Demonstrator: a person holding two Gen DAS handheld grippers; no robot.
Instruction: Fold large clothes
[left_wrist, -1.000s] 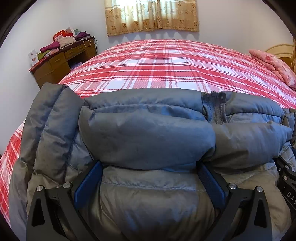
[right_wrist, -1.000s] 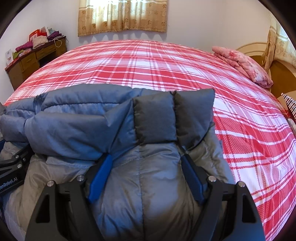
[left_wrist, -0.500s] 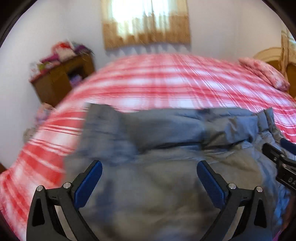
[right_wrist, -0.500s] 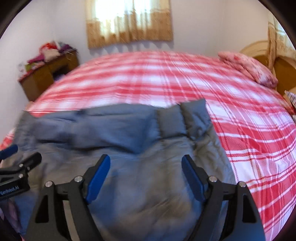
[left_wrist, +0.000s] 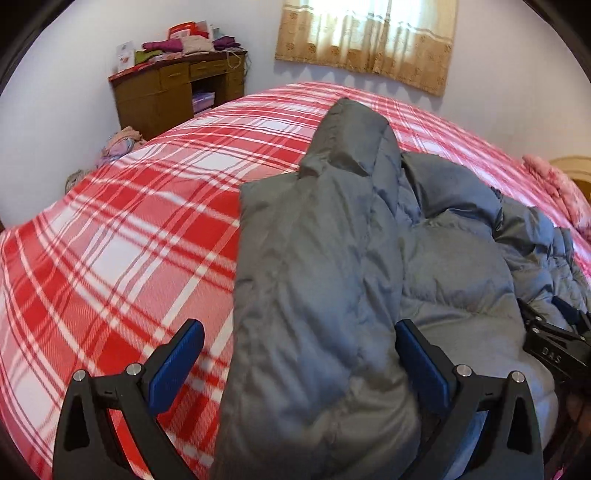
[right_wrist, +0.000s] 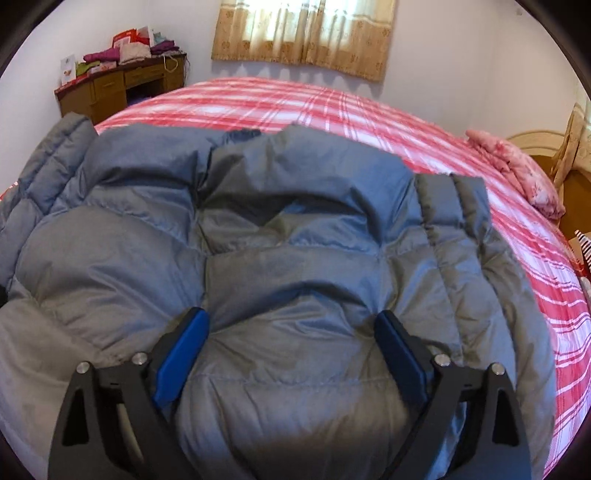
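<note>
A grey-blue quilted down jacket (left_wrist: 369, 258) lies folded on the red plaid bed (left_wrist: 129, 240); it also fills the right wrist view (right_wrist: 277, 240). My left gripper (left_wrist: 299, 358) is open, its blue pads wide apart over the jacket's left edge, where a sleeve lies along the body. My right gripper (right_wrist: 291, 339) is open above the jacket's middle, holding nothing. The right gripper also shows at the right edge of the left wrist view (left_wrist: 554, 339).
A wooden desk (left_wrist: 177, 92) piled with clothes stands at the far left by the wall. A pink pillow (right_wrist: 517, 170) lies at the bed's right by a headboard. A curtain (right_wrist: 306, 33) hangs on the far wall. Clothes lie on the floor (left_wrist: 118, 144).
Both grippers let go of the jacket's folded edge and pulled back. The left gripper swung left toward the jacket's side. The jacket now lies flatter.
</note>
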